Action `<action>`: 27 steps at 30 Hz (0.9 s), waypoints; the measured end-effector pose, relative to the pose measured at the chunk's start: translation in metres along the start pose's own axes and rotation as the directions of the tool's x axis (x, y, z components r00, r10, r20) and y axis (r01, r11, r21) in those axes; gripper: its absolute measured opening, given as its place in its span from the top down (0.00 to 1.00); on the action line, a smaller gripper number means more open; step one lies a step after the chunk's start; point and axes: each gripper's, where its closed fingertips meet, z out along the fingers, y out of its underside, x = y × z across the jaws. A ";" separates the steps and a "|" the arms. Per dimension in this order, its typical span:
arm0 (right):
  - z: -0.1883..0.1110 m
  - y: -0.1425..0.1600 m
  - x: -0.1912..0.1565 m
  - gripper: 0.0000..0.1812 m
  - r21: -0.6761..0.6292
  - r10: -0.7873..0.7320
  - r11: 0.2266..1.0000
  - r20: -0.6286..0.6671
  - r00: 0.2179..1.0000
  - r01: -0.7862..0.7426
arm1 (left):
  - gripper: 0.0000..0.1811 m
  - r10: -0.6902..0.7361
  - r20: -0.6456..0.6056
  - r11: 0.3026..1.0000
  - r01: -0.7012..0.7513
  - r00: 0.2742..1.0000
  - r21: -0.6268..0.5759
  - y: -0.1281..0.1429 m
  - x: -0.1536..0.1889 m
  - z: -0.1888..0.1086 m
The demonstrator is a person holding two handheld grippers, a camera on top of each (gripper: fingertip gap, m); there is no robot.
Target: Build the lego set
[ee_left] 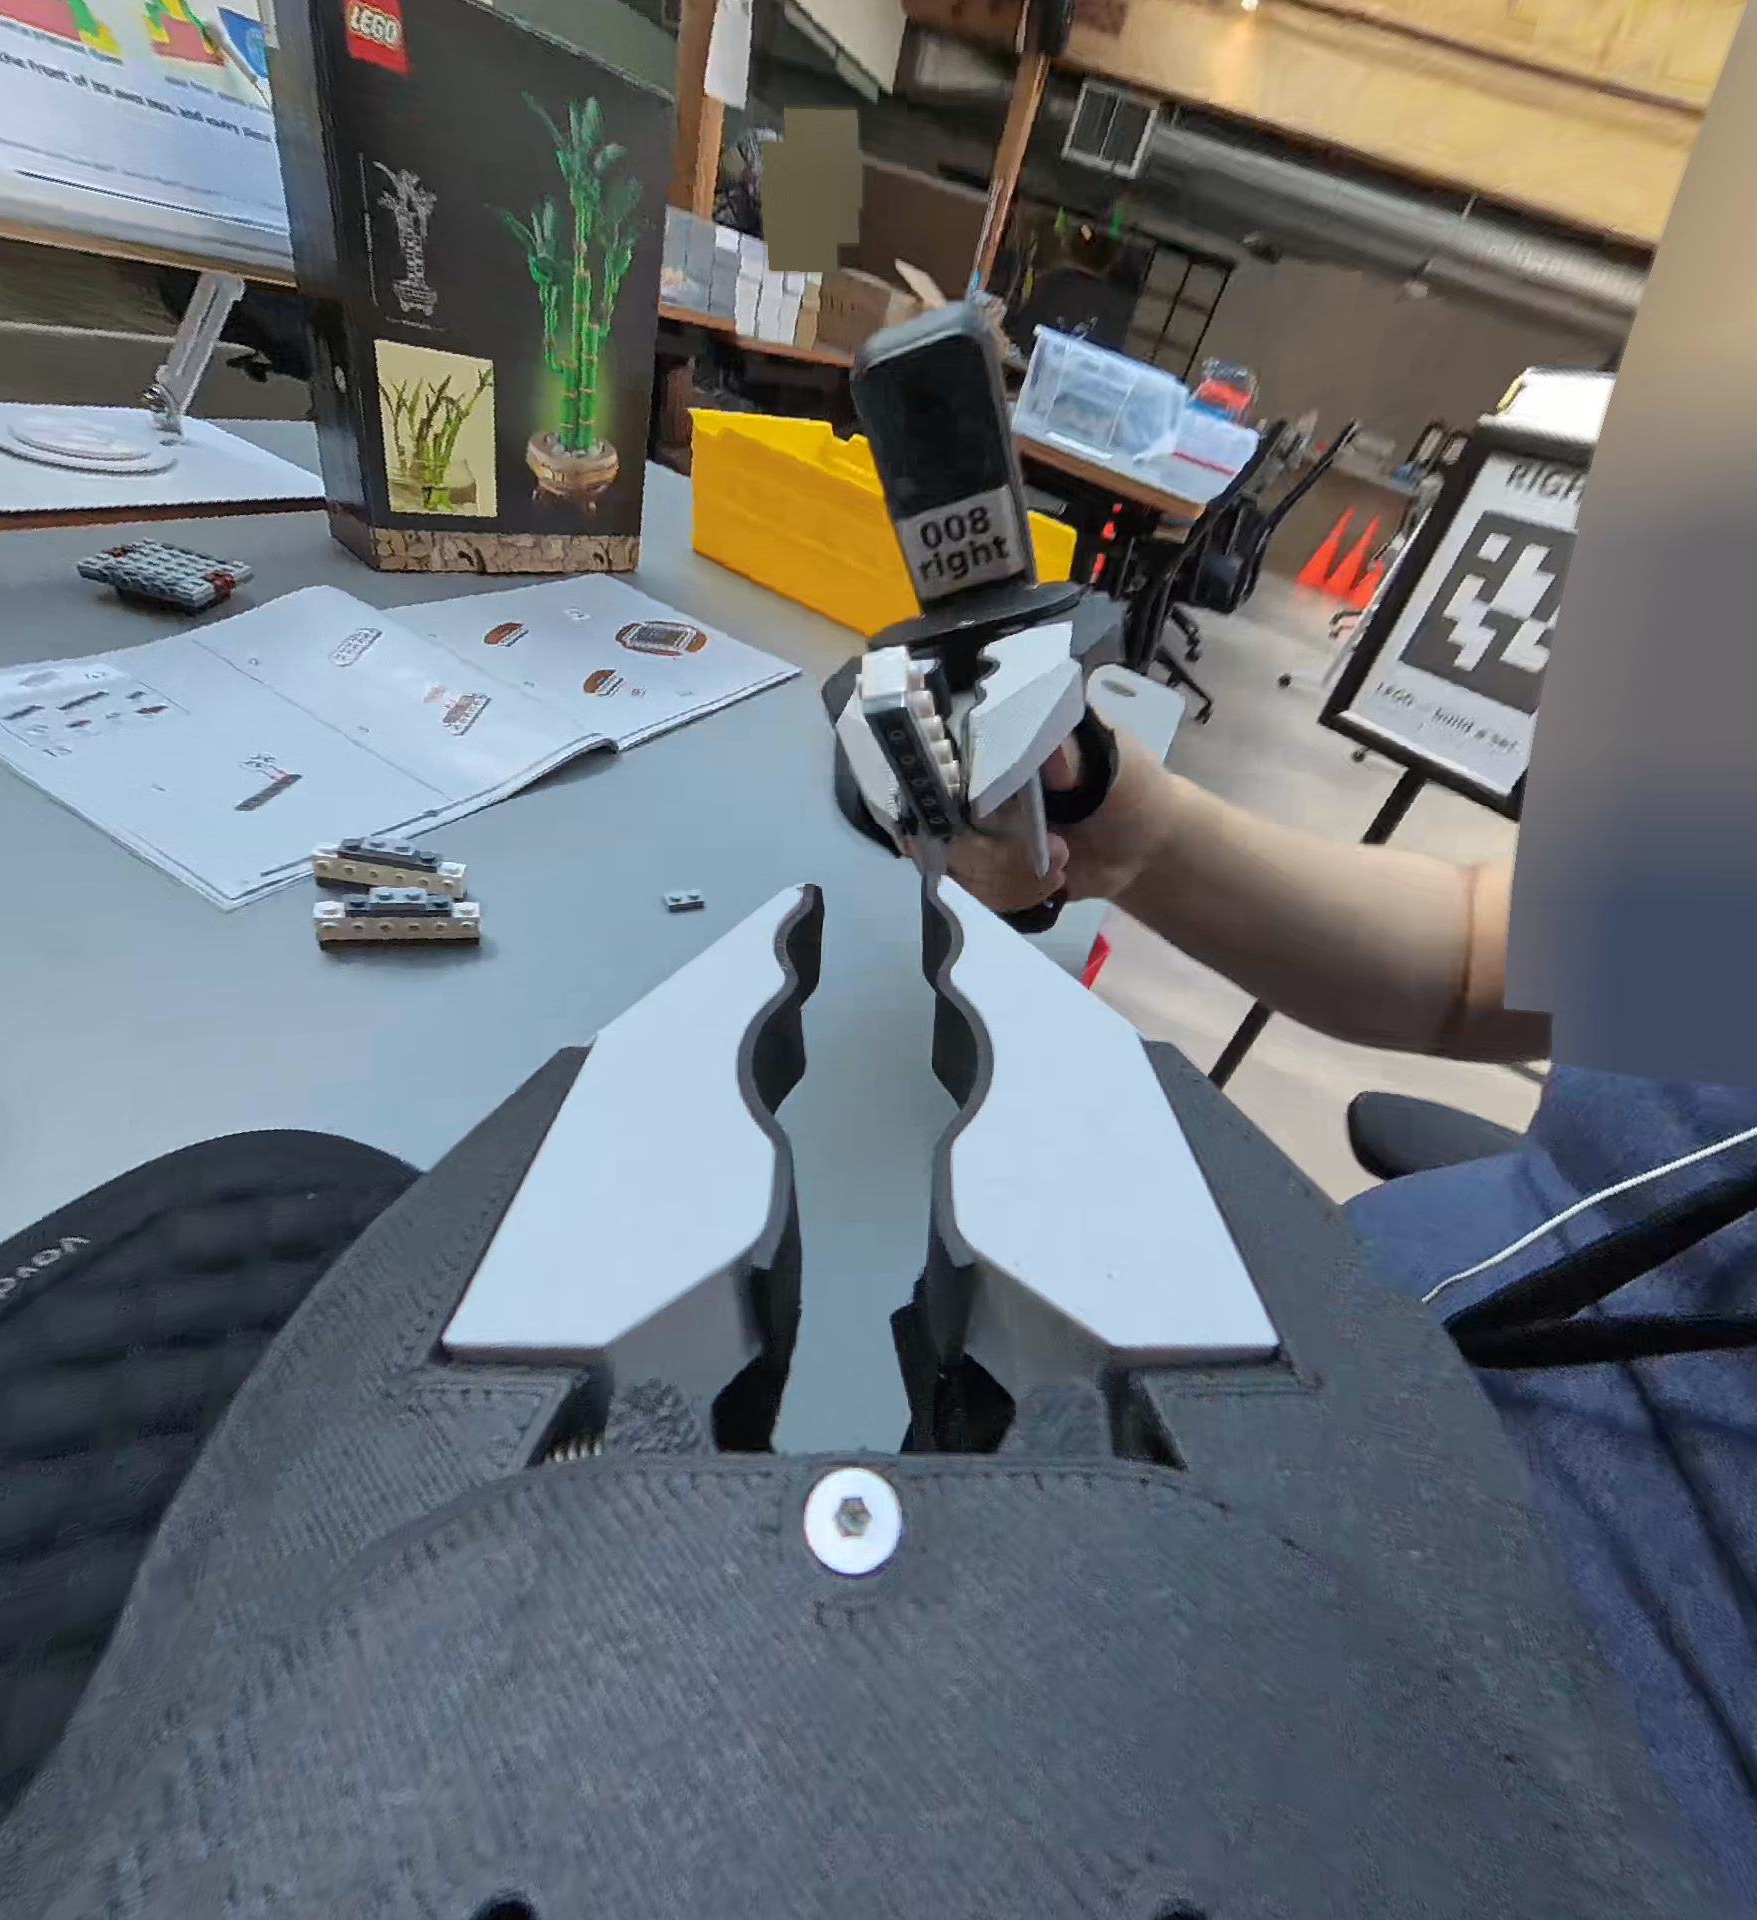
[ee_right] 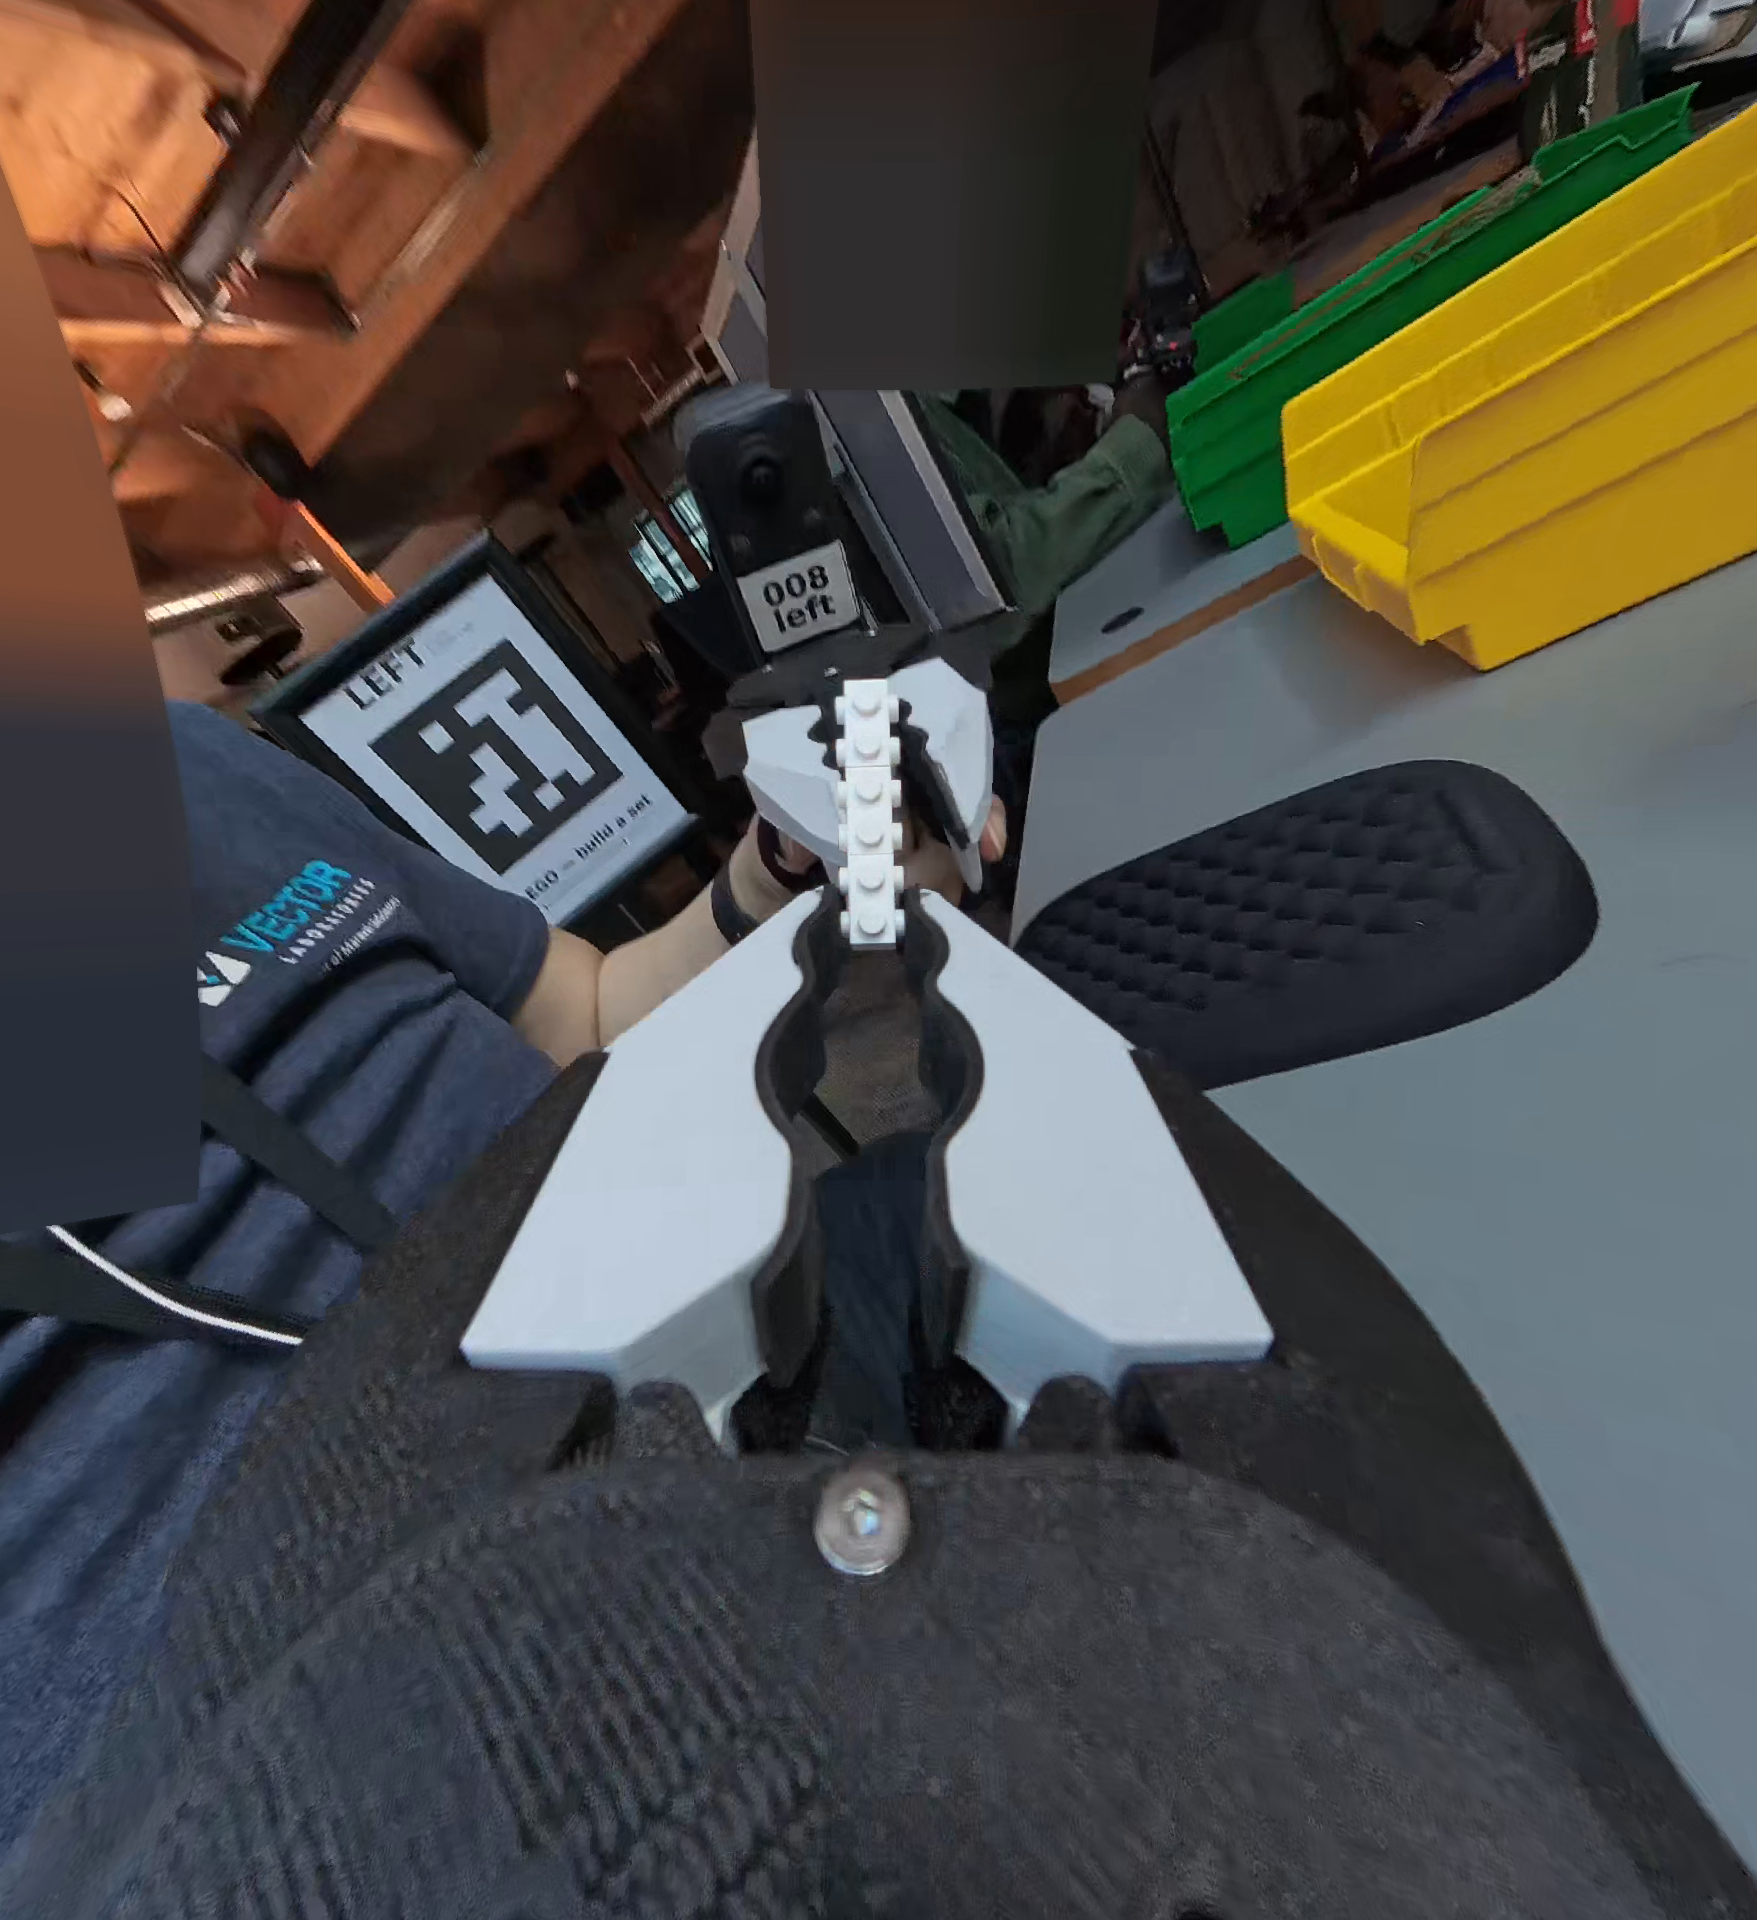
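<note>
My right gripper [ee_right: 871, 920] is shut on the near end of a long white studded lego strip [ee_right: 869, 800] and holds it in the air, off the table's edge. In the left wrist view the right gripper [ee_left: 947, 774] shows with the strip [ee_left: 910, 748], which has a black side. My left gripper [ee_left: 869, 891] is open and empty, just in front of the strip and facing it. Its white fingers [ee_right: 786, 774] show behind the strip in the right wrist view. Two tan and grey lego assemblies [ee_left: 394, 894] and a small grey plate [ee_left: 684, 901] lie on the grey table [ee_left: 126, 1039].
An open instruction booklet [ee_left: 354, 707], a grey studded assembly [ee_left: 164, 575], the set's box [ee_left: 479, 312] and a yellow bin [ee_left: 801, 520] are farther back. A black wrist pad [ee_right: 1300, 925] lies at the table edge. Yellow [ee_right: 1580, 416] and green bins [ee_right: 1373, 343] stand behind. A person's arm [ee_left: 1269, 914] holds the right gripper. My two grippers' fingertips are within a few centimetres of each other.
</note>
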 end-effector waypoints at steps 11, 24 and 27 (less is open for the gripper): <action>0.006 -0.001 0.002 0.95 0.077 0.050 0.996 0.022 0.998 -0.052 | 0.92 -0.178 -0.113 0.968 0.194 0.978 0.157 -0.012 0.007 0.016; -0.019 0.015 0.020 0.84 -0.211 -0.415 0.899 -0.122 0.902 0.385 | 0.97 -0.263 -0.127 0.951 0.279 0.957 0.133 -0.009 0.001 0.009; -0.052 0.047 0.062 0.88 -0.648 -0.653 0.623 -0.124 0.747 0.438 | 0.97 -0.284 -0.088 0.955 0.290 0.955 0.064 0.001 -0.003 0.002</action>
